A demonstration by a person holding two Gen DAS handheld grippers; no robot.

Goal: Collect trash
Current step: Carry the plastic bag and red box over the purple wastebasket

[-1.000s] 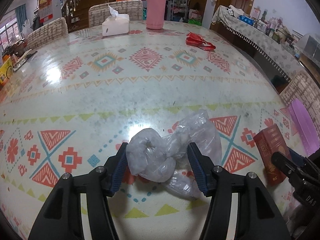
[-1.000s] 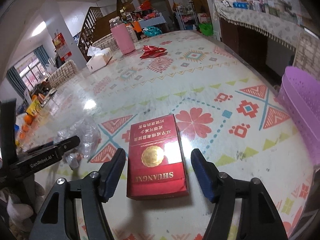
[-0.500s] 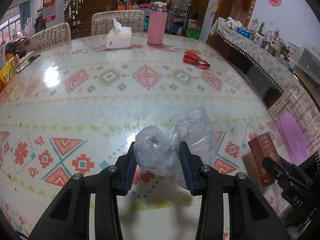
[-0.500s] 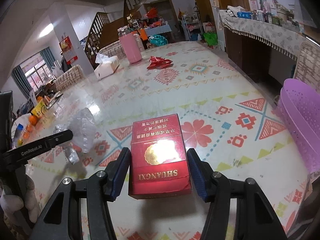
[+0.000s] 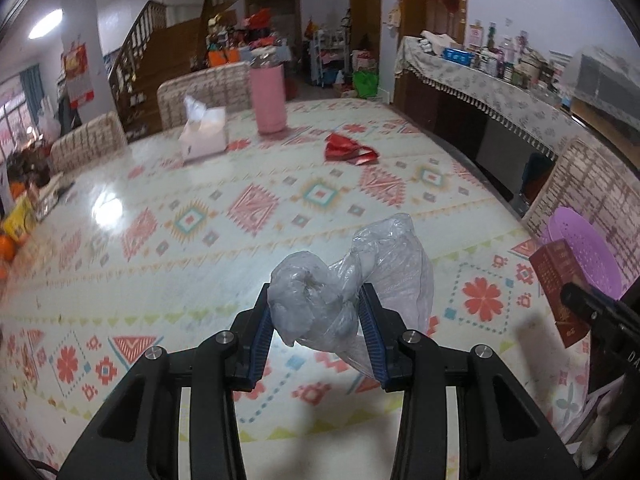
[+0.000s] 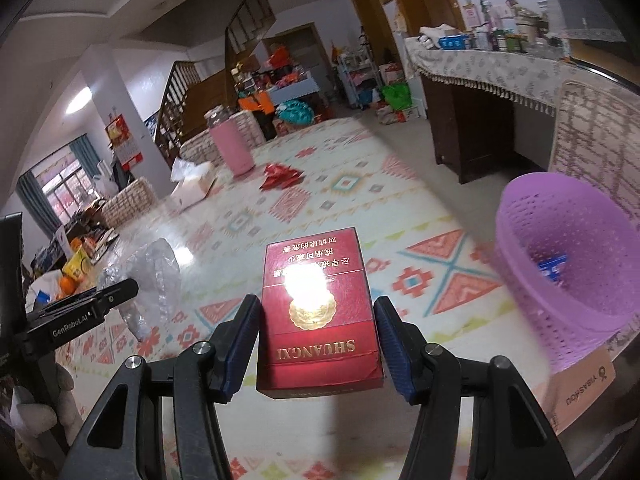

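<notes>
Because the plastic bag (image 5: 352, 288) is thin, crumpled film, I judge it very light and soft; it gives under pressure and could slide out, so I think the best place to hold it is the dense knotted bunch, not the loose tail. My left tongs (image 5: 316, 320) are closed on exactly this bunch, low in the middle of the left wrist frame, and the loose part hangs to the right of the blue pads. Both pads press the film, and the jaws stand narrow.

While the bag is soft, the red cigarette pack (image 6: 318, 312) is a stiff cardboard box with a glossy face, light, probably slippery, and it may dent if squeezed hard. I hold it by its two long sides, which seems to me the right place. My right tongs (image 6: 316, 344) are closed on it at about half width, in the lower middle of the right wrist frame, and the pack points away from me above the patterned counter (image 6: 400, 208).

Both tongs point forward and downward, above the counter surface, with the things lifted clear of it as far as I can judge. At the right edge of the right wrist frame stands the purple basket (image 6: 568, 264), near the pack, with something blue inside. A red wrapper (image 5: 348, 150) lies on the counter in the upper middle of the left frame, not yet collected.
</notes>
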